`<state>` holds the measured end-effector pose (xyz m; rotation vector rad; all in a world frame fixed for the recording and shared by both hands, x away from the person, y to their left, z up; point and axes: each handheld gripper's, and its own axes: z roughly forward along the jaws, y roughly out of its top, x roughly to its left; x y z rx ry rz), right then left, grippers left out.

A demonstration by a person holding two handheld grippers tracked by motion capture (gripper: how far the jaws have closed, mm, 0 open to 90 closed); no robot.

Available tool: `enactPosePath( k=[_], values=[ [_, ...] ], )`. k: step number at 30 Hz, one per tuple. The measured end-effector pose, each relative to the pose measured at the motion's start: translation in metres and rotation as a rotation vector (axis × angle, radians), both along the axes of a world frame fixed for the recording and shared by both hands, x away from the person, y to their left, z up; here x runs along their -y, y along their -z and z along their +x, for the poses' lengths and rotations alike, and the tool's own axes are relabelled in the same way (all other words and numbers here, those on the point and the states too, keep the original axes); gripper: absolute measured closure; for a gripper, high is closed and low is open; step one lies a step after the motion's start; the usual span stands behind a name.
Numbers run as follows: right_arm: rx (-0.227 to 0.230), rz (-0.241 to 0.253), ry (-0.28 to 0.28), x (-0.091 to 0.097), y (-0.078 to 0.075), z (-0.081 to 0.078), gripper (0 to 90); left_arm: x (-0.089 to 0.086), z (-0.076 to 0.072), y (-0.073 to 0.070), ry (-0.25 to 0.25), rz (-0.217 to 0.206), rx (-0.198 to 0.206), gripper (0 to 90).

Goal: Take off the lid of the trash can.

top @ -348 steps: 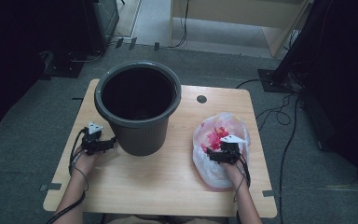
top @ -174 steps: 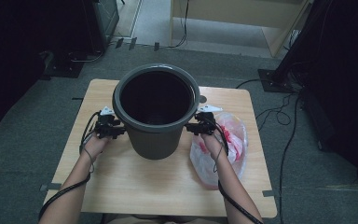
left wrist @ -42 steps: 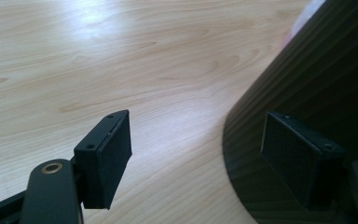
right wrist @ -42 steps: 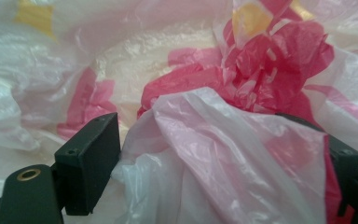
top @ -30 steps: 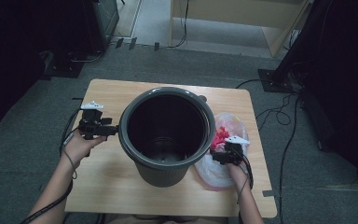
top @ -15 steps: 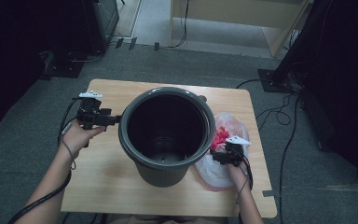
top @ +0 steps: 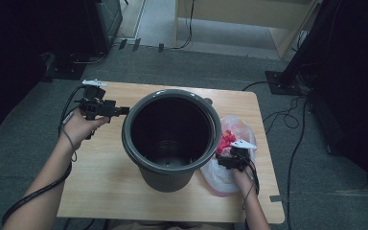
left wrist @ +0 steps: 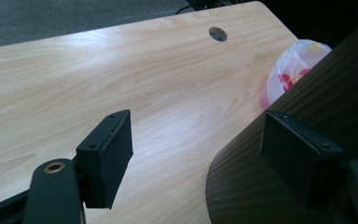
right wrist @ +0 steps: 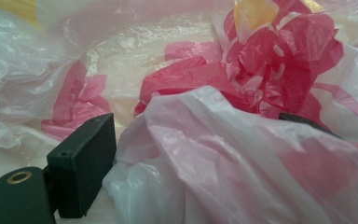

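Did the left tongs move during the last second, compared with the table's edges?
Yes. The left tongs went away from the person, toward the table's far edge, beside the bucket rim.

Lab or office room: grey carpet (top: 33,158), cables (top: 287,115) right, dark equipment racks (top: 100,19) upper left, wooden worktop (top: 100,182).

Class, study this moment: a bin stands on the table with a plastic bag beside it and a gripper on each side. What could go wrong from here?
1. The right gripper has its jaws open around a fold of the plastic bag; thin film could slip out or tear when pulled.
2. The bag lies pressed against the bin, so tugging it might nudge the bin.
3. The left gripper stands open beside the bin wall without gripping it, so the bin seems unsteadied.
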<state>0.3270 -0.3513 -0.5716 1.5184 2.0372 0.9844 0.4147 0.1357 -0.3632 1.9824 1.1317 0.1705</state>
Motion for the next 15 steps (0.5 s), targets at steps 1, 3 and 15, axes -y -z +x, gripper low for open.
enactPosePath(
  k=[1,3,15],
  values=[
    [0.000,0.001,0.000,0.000,0.000,0.000,13.8,0.001,0.001,-0.002,0.000,-0.003,0.003,25.8],
    [-0.001,0.006,0.000,0.001,0.000,0.000,13.8,0.001,0.001,-0.005,-0.001,-0.004,0.010,25.7],
    [0.001,0.007,0.003,0.001,0.000,0.000,13.8,0.007,0.006,-0.031,0.017,-0.057,0.027,25.8]
  ],
)
